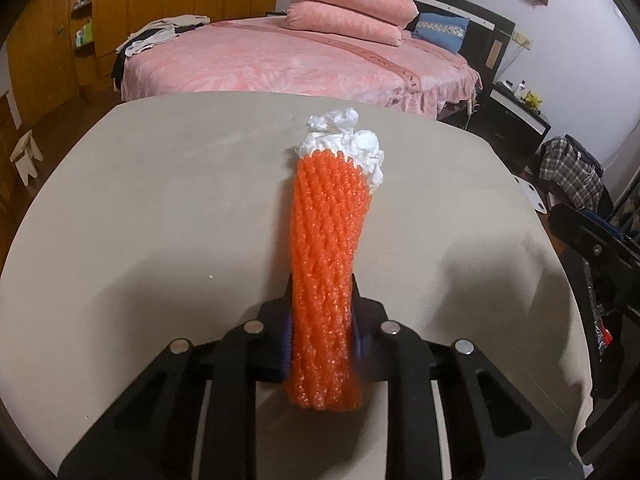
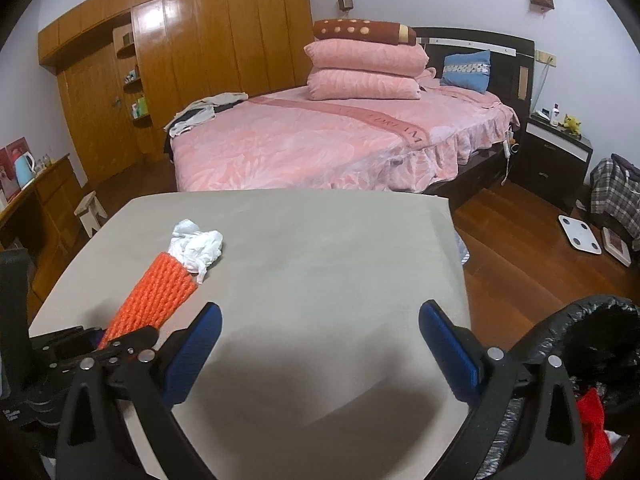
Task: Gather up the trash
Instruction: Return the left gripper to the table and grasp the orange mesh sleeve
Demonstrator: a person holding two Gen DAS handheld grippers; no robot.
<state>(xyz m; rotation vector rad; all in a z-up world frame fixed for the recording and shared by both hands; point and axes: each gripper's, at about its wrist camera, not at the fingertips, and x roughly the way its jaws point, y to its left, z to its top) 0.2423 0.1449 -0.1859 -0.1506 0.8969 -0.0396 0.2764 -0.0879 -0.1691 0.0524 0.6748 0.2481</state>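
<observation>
An orange foam net sleeve [image 1: 324, 240] lies lengthwise on the beige table [image 1: 160, 200]. Its near end is pinched between the blue pads of my left gripper [image 1: 322, 296], which is shut on it. A crumpled white tissue [image 1: 348, 140] sits at the sleeve's far end, touching it. In the right wrist view the sleeve [image 2: 160, 292] and the tissue [image 2: 196, 246] are at the left, with the left gripper [image 2: 120, 332] clamped on the sleeve. My right gripper [image 2: 320, 312] stands open above bare table [image 2: 320, 240], nothing between its fingers.
A bin lined with a black bag [image 2: 560, 320] stands beside the table's right edge, with red trash [image 2: 592, 412] inside. Beyond the table are a pink bed [image 2: 320, 140], a small stool [image 2: 90, 208], a white scale [image 2: 580, 234] on the wooden floor and a nightstand [image 2: 556, 152].
</observation>
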